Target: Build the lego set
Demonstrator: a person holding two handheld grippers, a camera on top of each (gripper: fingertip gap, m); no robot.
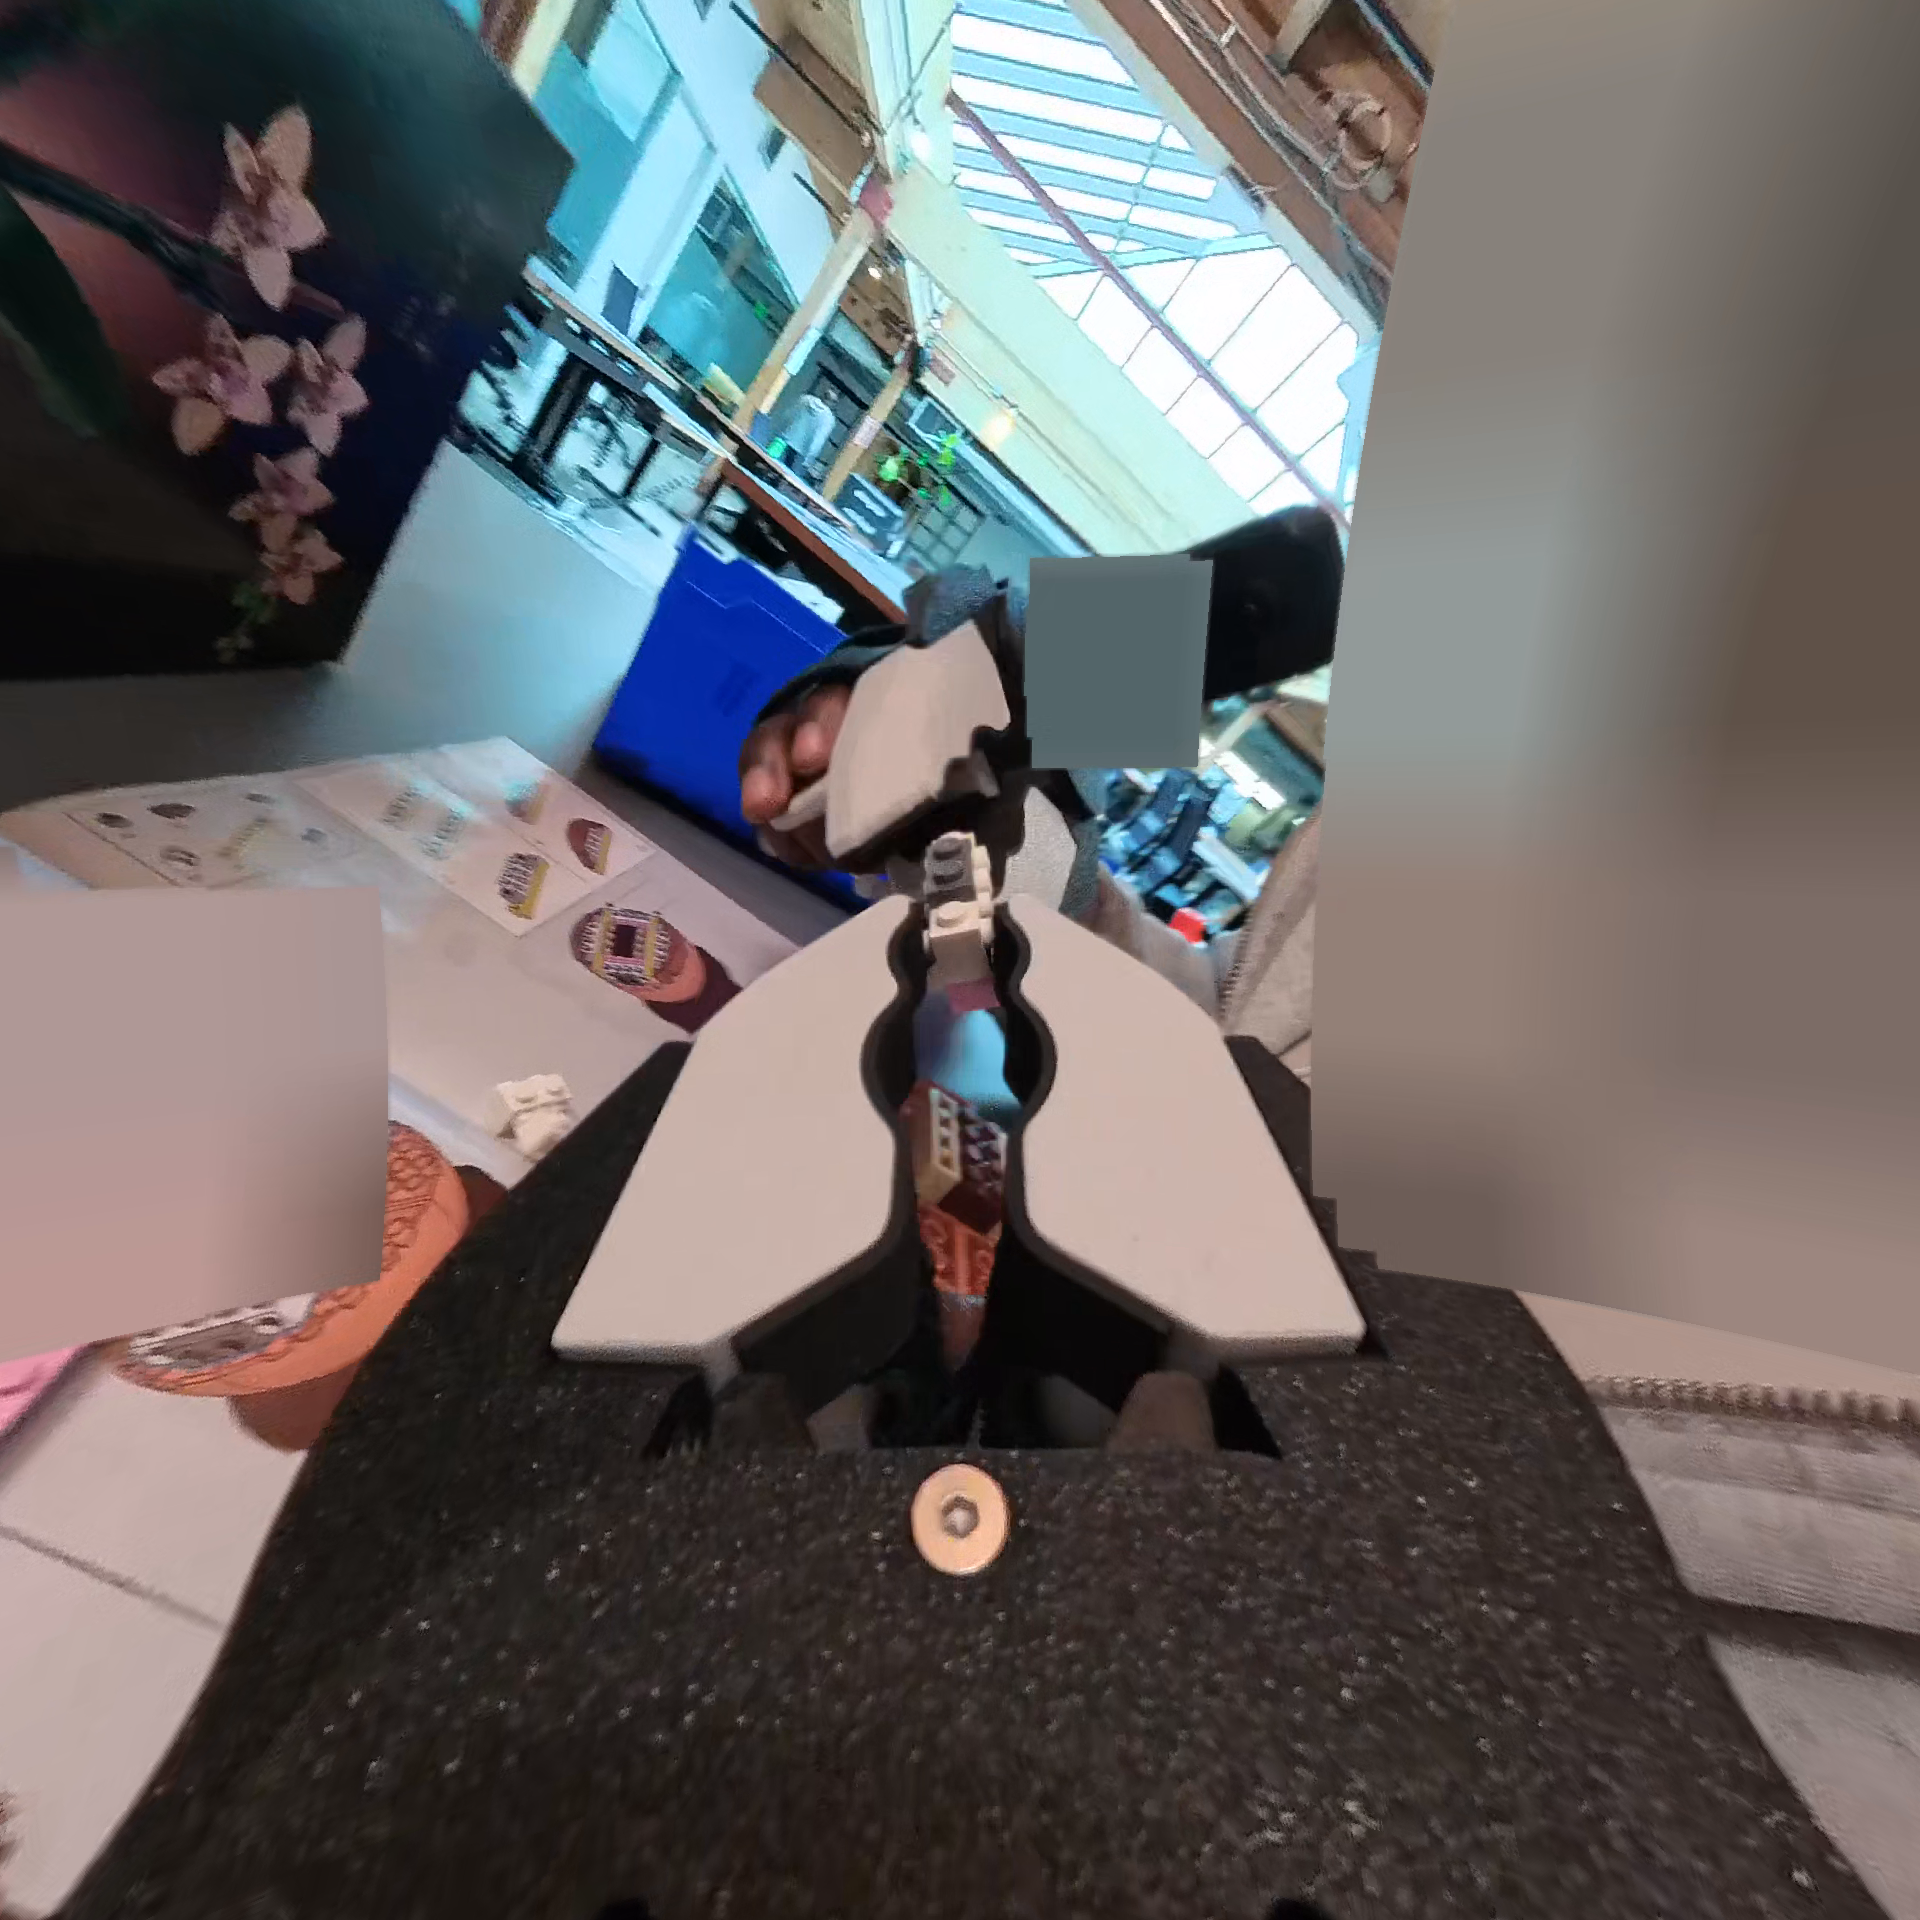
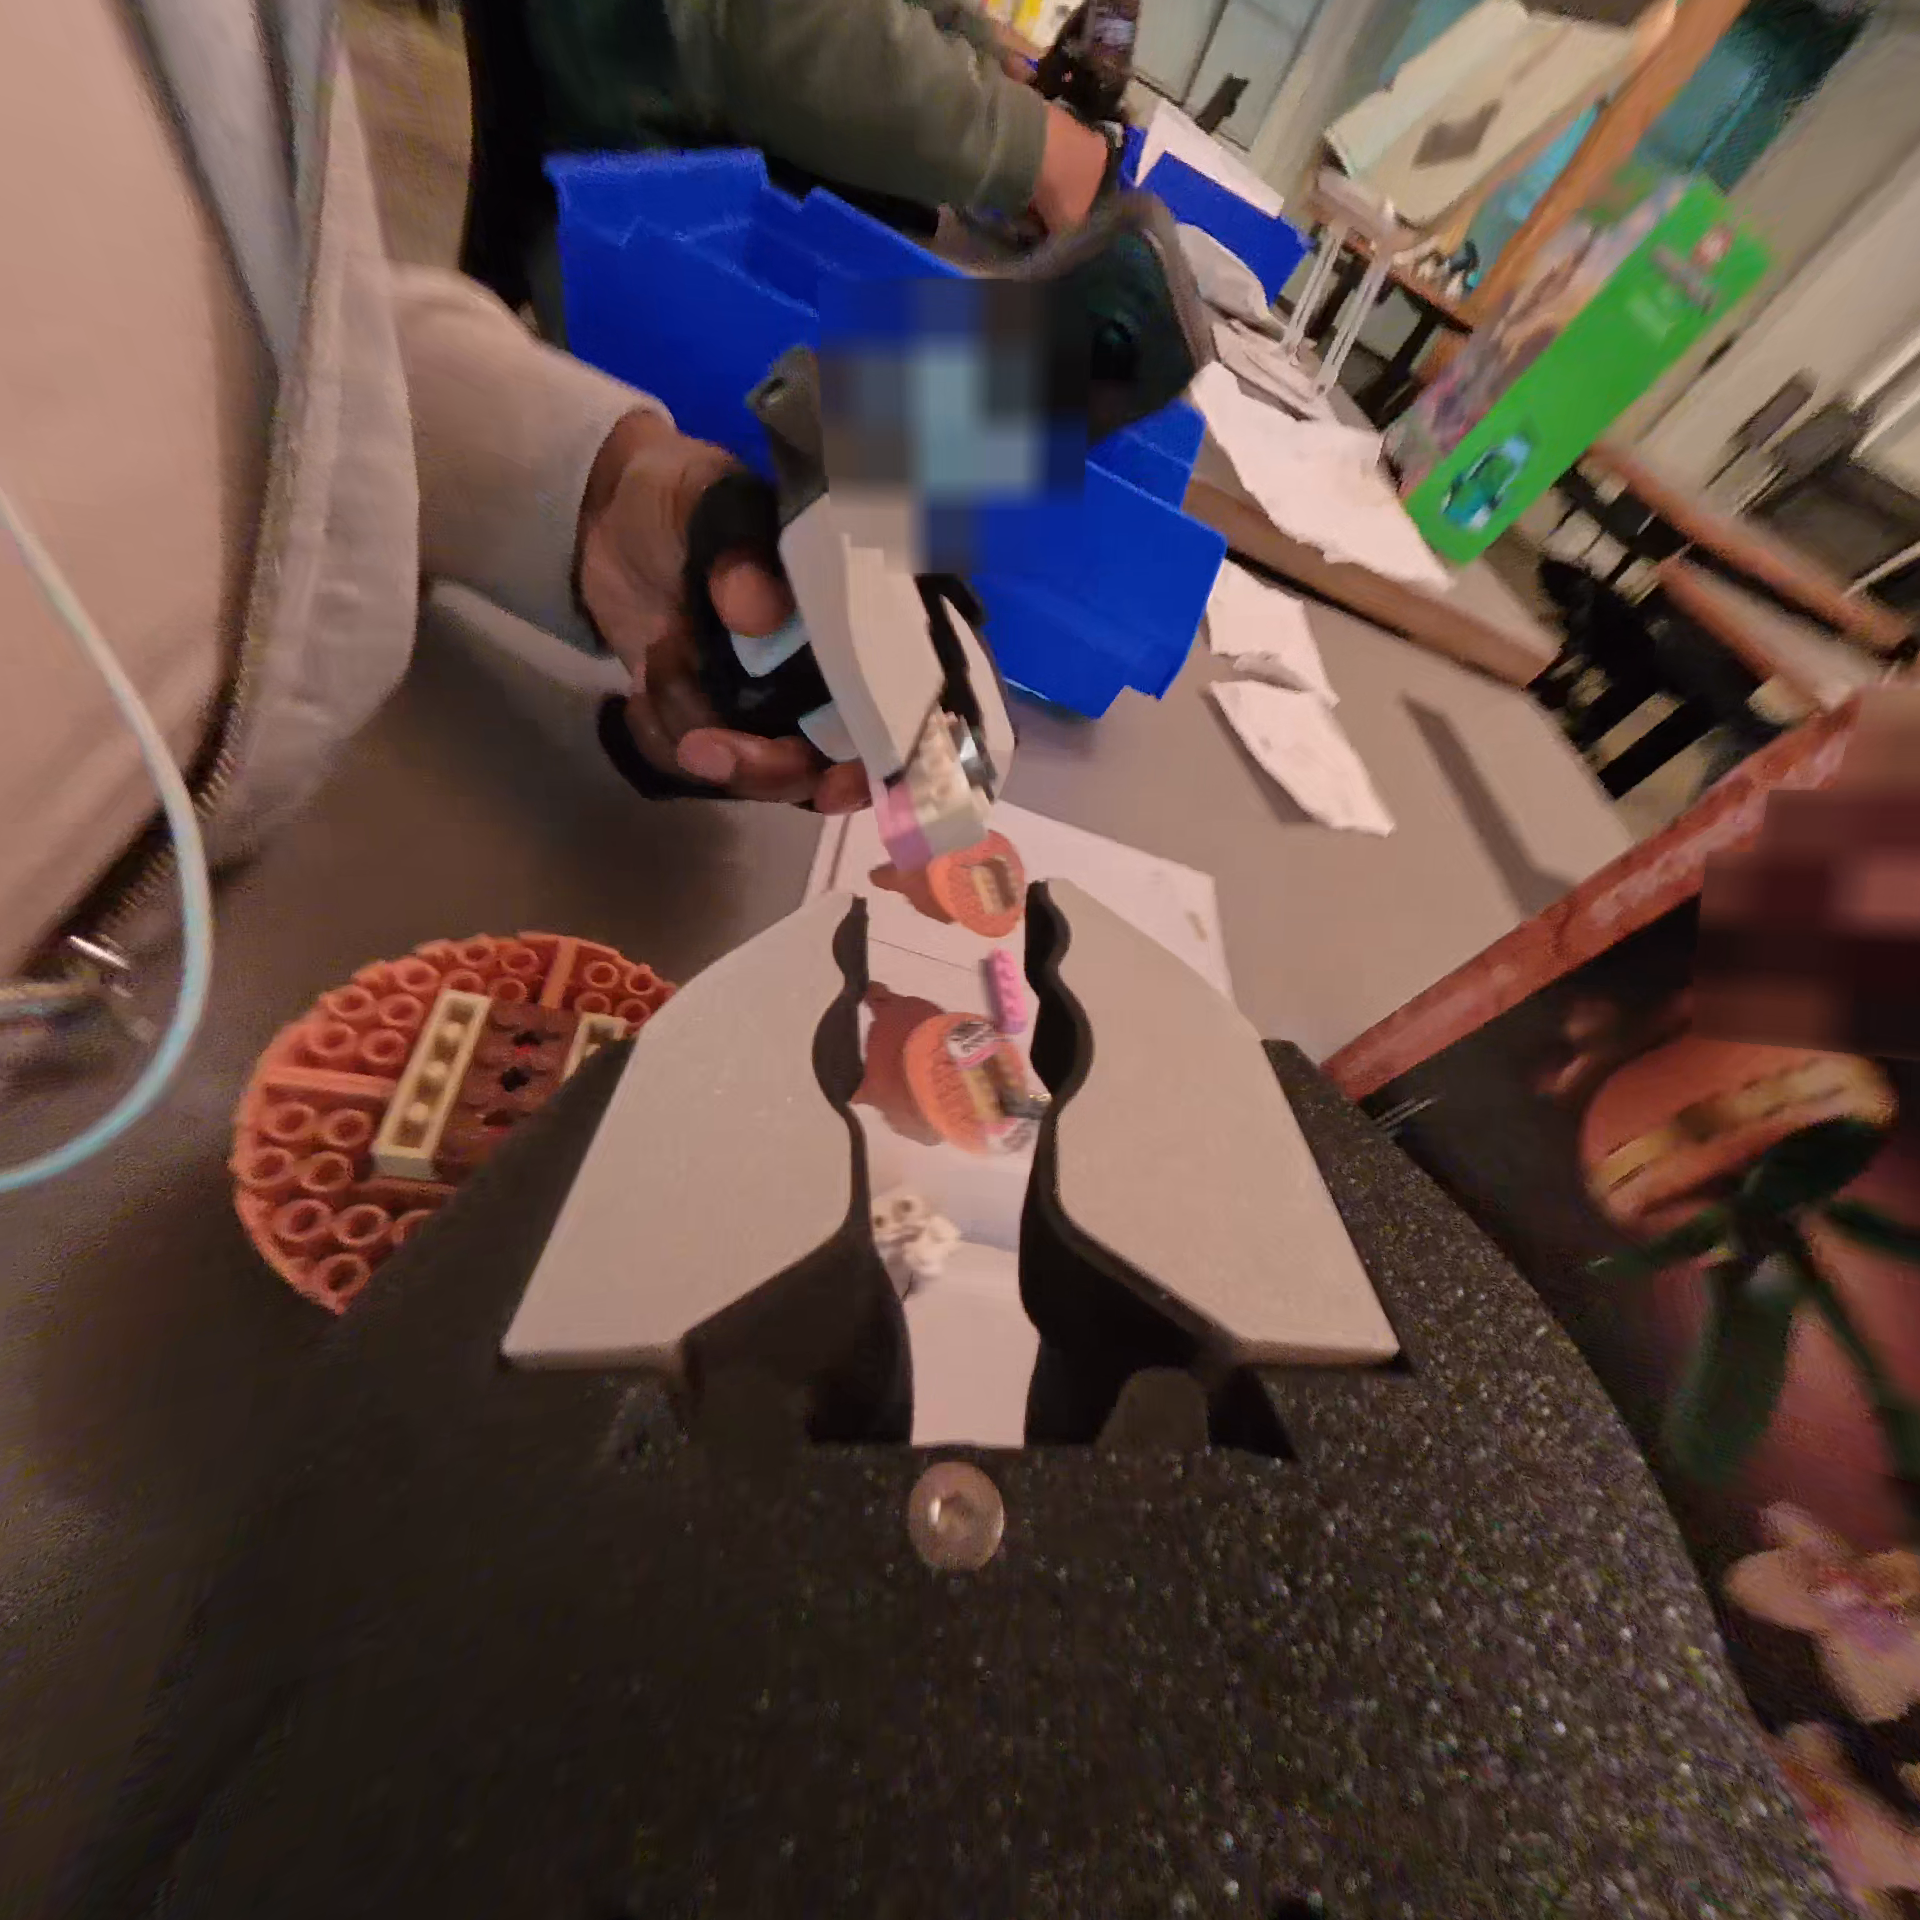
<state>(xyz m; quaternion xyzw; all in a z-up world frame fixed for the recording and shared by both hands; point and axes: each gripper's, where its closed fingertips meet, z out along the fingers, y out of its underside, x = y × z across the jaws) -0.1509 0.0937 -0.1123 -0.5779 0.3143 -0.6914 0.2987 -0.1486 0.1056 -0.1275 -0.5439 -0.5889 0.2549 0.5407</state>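
Pinching a small brick stack (image 1: 958,914), left fingers (image 1: 810,1091) face the right fingers (image 2: 707,1122) — spread, empty — over an instruction booklet (image 2: 1132,904).

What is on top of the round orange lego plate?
On the round orange plate sit a tan studded bar and brown pieces. The right tongs cover its far side, so anything there is hidden.

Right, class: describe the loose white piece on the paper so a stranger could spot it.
Find the instruction sheet lying flat on the grey table. Near its edge closest to the round orange studded plate sits a small white piece. It is the only plain white lump lying on the paper.
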